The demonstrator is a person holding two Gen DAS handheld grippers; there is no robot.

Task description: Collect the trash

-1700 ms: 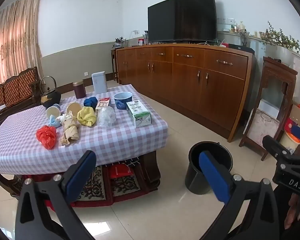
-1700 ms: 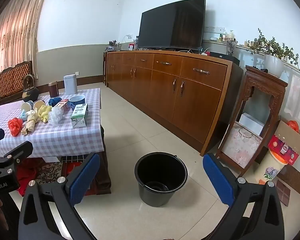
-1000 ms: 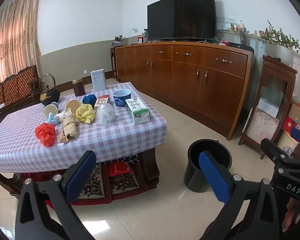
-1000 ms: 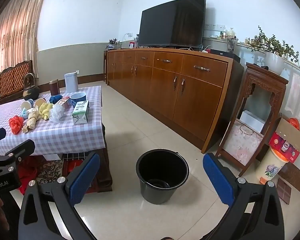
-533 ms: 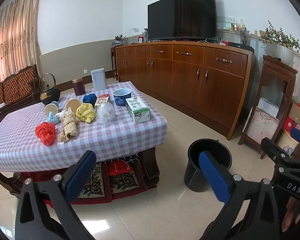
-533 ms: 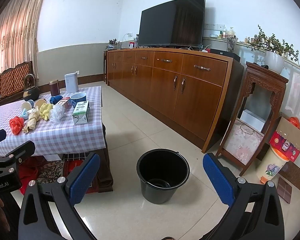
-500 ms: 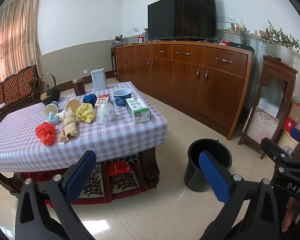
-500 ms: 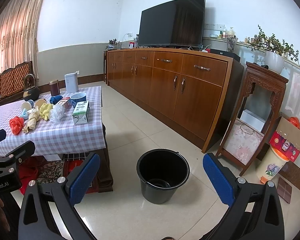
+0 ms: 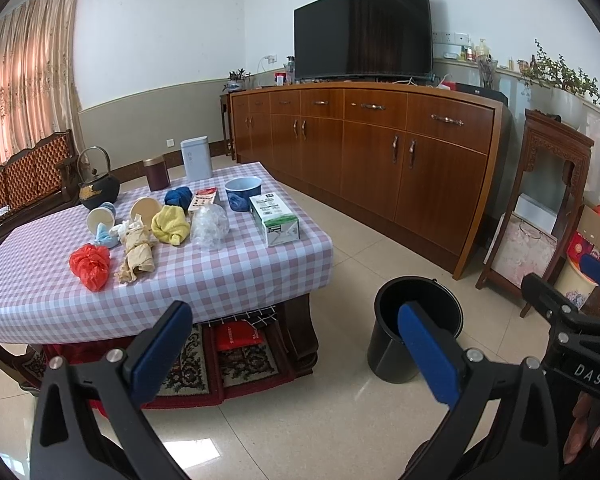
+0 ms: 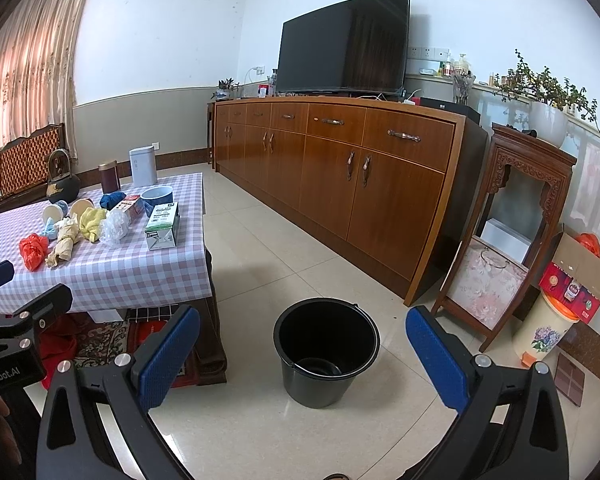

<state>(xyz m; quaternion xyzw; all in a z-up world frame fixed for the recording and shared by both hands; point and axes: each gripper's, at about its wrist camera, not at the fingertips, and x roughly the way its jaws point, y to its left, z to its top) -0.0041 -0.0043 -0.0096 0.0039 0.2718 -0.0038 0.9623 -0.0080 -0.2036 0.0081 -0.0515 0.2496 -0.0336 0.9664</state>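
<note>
**Checked cloth, glossy tile, and two empty grippers**

Lilac-and-white checked cloth covers the low table (image 9: 228, 276) in front of you, and pale glossy tiles run from it to a long wooden sideboard (image 9: 380, 148) with a dark television (image 9: 364, 28) on top. A patterned rug (image 9: 236, 364) shows beneath the table.

The trash lies in a loose cluster on the cloth: a crumpled red bag (image 9: 91, 266) nearest the front edge, a twisted brown paper wad (image 9: 137, 254) just beside it, a yellow cloth ball (image 9: 171, 230), a clear crumpled plastic bag (image 9: 209, 226) and a green-and-white carton (image 9: 274, 220) on its side near the right edge. Behind them stand a blue bowl (image 9: 243, 192), a blue cloth ball (image 9: 179, 196), two tipped paper cups (image 9: 100, 220), a dark teapot (image 9: 99, 192), a maroon tin (image 9: 156, 172) and a white canister (image 9: 196, 158).

A black bucket (image 10: 326, 350) stands on the tiles to the right of the table, well apart from it (something dark lies at its bottom; you cannot tell what).

Your left gripper (image 9: 296, 350) hangs over the floor before the table, blue pads spread wide, holding and touching nothing. Your right gripper (image 10: 302, 356) is equally wide and empty, its fingers framing the bucket from above.
</note>
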